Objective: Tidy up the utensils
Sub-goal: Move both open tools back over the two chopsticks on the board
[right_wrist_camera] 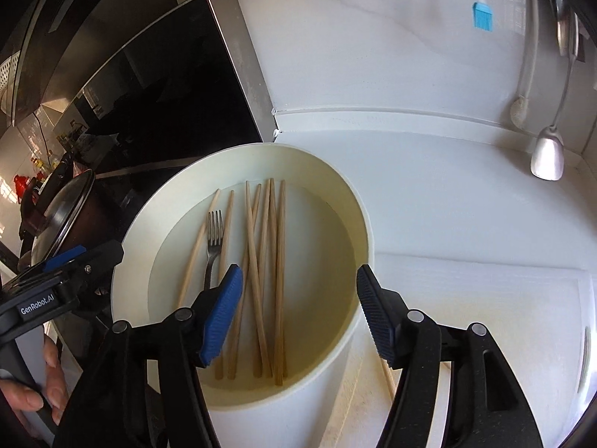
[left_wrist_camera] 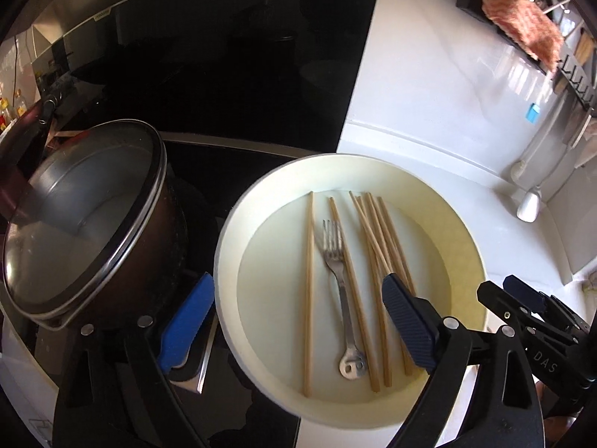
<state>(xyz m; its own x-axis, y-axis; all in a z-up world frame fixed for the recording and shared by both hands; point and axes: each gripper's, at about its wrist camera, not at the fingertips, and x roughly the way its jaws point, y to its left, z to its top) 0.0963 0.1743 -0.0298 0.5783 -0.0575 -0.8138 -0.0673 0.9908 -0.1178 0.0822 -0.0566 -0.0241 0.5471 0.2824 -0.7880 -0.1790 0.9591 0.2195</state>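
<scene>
The cream bucket point(left_wrist_camera: 462, 224) stands on the white counter point(right_wrist_camera: 429, 194), its round rim unbroken, its left wall hard against the edge of the black cooktop point(left_wrist_camera: 231, 171). Inside, flat on the bottom, lie the wooden chopsticks point(right_wrist_camera: 278, 280) and one metal fork point(left_wrist_camera: 337, 280); all lie lengthwise, pointing away from the fingers, and the right half of the floor is bare. The left gripper point(left_wrist_camera: 294, 328) hangs over the near left rim, tilted downward, its fingers point(left_wrist_camera: 188, 324) wide apart with nothing between them but the bucket wall below: one outside over the cooktop, the other inside above the chopstick handles. The right gripper point(right_wrist_camera: 298, 317) hangs over the near right of the bucket, likewise tilted down, jaws apart and empty, the left finger over the chopsticks, the right one over the rim. A hand point(right_wrist_camera: 41, 384) grips the left tool's handle. Left of the left fingers a lidded pot point(left_wrist_camera: 93, 231) stands close to the bucket, narrowing the passage there. Below the right finger a single stick point(right_wrist_camera: 388, 375) lies on a white board point(right_wrist_camera: 503, 317). Beyond the fingers hang a blue brush point(right_wrist_camera: 482, 15) and ladles point(right_wrist_camera: 547, 156).
</scene>
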